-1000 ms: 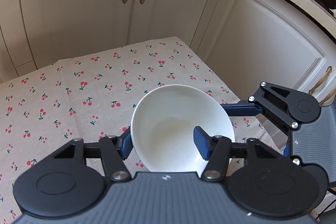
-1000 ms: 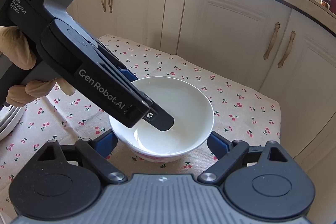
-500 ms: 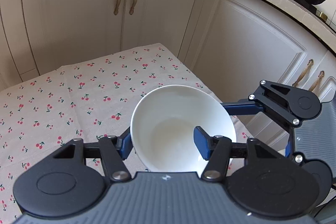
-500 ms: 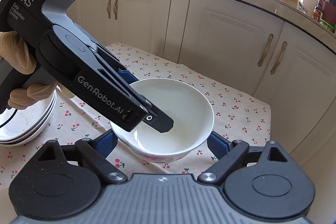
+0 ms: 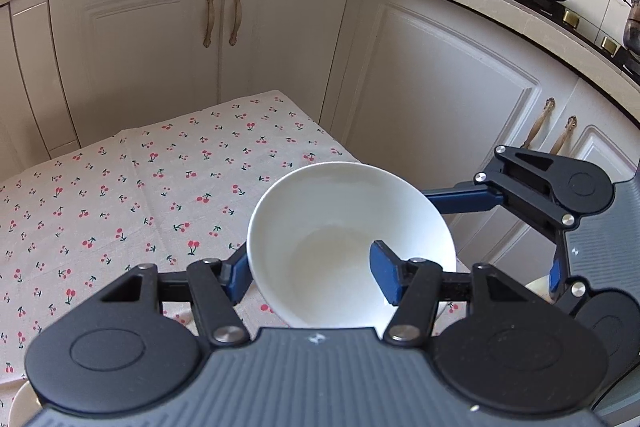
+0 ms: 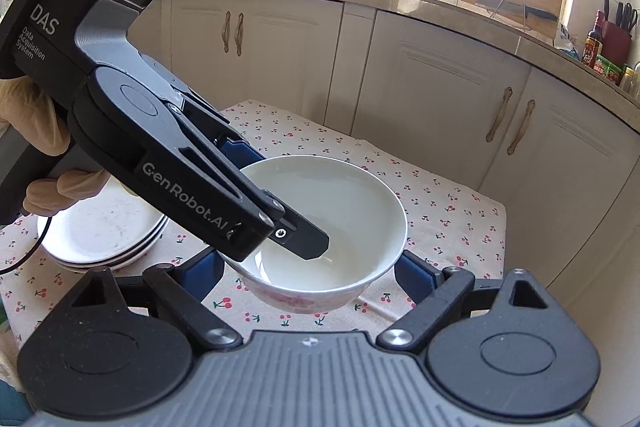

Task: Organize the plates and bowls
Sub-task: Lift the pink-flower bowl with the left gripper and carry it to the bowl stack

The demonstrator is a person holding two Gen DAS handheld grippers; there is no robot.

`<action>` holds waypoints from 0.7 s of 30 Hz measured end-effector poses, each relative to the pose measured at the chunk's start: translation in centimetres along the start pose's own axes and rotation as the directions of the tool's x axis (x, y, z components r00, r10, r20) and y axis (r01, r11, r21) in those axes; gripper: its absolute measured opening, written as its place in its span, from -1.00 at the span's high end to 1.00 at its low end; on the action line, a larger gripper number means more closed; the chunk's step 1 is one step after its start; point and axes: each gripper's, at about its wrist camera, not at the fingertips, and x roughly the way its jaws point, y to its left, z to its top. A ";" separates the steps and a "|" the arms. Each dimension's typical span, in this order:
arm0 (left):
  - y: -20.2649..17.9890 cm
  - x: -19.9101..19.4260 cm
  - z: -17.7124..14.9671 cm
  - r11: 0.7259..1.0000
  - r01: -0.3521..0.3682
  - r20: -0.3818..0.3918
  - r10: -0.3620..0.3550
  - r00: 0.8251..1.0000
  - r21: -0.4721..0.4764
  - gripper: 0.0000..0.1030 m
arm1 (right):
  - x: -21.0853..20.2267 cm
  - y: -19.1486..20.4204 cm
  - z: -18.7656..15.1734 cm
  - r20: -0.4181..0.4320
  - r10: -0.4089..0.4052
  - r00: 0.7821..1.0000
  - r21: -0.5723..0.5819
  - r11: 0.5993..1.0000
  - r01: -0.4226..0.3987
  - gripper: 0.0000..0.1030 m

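Both tools have lifted the white bowl (image 5: 352, 247) higher: left tool (image 5: 316, 273) clamps its rim, right tool (image 6: 308, 271) cradles its sides. Keep it level over the stacked plates (image 6: 100, 231).

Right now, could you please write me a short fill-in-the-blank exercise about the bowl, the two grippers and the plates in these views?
1. The left gripper pinches the rim of the white ____, one finger inside it.
2. The right gripper has a finger on each side of the bowl, its jaws set ____.
3. The tablecloth is printed with red ____.
4. The plates lie in a ____.

Missing words: bowl; wide; cherries; stack
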 end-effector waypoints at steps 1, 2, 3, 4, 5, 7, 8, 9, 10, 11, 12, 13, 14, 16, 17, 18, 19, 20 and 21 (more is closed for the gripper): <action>-0.2 -0.4 -0.2 1.000 0.002 0.002 -0.002 1.000 0.003 -0.18 | -0.4 0.3 -0.1 0.000 -0.001 1.000 0.000 1.000 0.001 -0.84; -0.6 -0.8 -0.5 1.000 0.002 0.005 -0.002 1.000 0.007 -0.18 | -0.7 0.6 -0.2 0.002 -0.004 1.000 -0.001 1.000 0.004 -0.84; -0.8 -1.0 -0.8 1.000 0.000 0.007 0.000 1.000 0.009 -0.20 | -1.1 1.0 -0.4 0.004 -0.006 1.000 -0.002 1.000 0.006 -0.84; -1.2 -1.4 -1.1 1.000 -0.001 0.009 0.001 1.000 0.016 -0.23 | -1.5 1.4 -0.5 0.005 -0.006 1.000 0.001 1.000 0.006 -0.84; -1.5 -1.8 -1.5 1.000 -0.001 0.013 0.001 1.000 0.019 -0.24 | -1.8 1.7 -0.7 0.003 -0.006 1.000 0.004 1.000 0.006 -0.84; -2.1 -2.3 -2.2 1.000 -0.005 0.021 0.004 1.000 0.024 -0.25 | -2.4 2.2 -1.0 -0.001 -0.009 1.000 0.008 1.000 0.009 -0.84; -2.3 -2.6 -2.5 1.000 -0.005 0.022 0.005 1.000 0.022 -0.25 | -2.7 2.6 -1.2 -0.002 -0.010 1.000 0.007 1.000 0.010 -0.84; -2.5 -2.8 -2.8 1.000 -0.004 0.023 0.003 1.000 0.022 -0.25 | -2.9 2.8 -1.3 -0.004 -0.013 1.000 0.006 1.000 0.013 -0.84; -2.7 -3.0 -3.0 1.000 -0.001 0.026 0.000 1.000 0.021 -0.25 | -3.1 3.1 -1.6 -0.008 -0.016 1.000 0.009 1.000 0.016 -0.84; -2.8 -3.2 -3.3 1.000 0.002 0.027 -0.003 1.000 0.019 -0.25 | -3.4 3.5 -1.7 -0.013 -0.018 1.000 0.010 1.000 0.018 -0.84; -3.0 -3.5 -3.6 1.000 0.005 0.030 -0.005 1.000 0.019 -0.25 | -3.6 3.8 -1.9 -0.015 -0.022 1.000 0.008 1.000 0.022 -0.84; -3.2 -3.8 -3.9 1.000 0.003 0.034 -0.004 0.999 0.024 -0.25 | -3.8 4.1 -2.0 -0.014 -0.024 1.000 0.006 1.000 0.025 -0.84; -3.5 -4.0 -4.2 1.000 0.000 0.035 -0.001 0.999 0.025 -0.25 | -4.1 4.4 -2.2 -0.013 -0.024 1.000 0.006 1.000 0.024 -0.84; -3.9 -4.3 -4.8 0.999 -0.007 0.037 0.006 0.999 0.034 -0.25 | -4.4 4.7 -2.4 -0.012 -0.022 1.000 0.012 1.000 0.022 -0.84; -4.1 -4.5 -5.1 0.999 -0.009 0.036 0.008 0.999 0.033 -0.25 | -4.7 5.0 -2.6 -0.010 -0.020 1.000 0.015 1.000 0.020 -0.84; -4.2 -4.6 -5.4 1.000 -0.007 0.034 0.006 0.999 0.026 -0.25 | -4.9 5.2 -2.7 -0.009 -0.019 1.000 0.014 1.000 0.019 -0.83; -4.3 -4.7 -5.6 1.000 -0.005 0.033 0.004 0.999 0.023 -0.25 | -5.2 5.4 -2.8 -0.008 -0.019 1.000 0.013 1.000 0.019 -0.83; -4.4 -4.8 -5.9 1.000 -0.003 0.034 0.002 0.999 0.020 -0.25 | -5.4 5.6 -3.0 -0.005 -0.019 1.000 0.015 1.000 0.019 -0.83; -4.5 -4.9 -6.2 1.000 -0.002 0.033 0.002 0.999 0.017 -0.25 | -5.6 5.8 -3.1 -0.004 -0.019 1.000 0.017 1.000 0.019 -0.84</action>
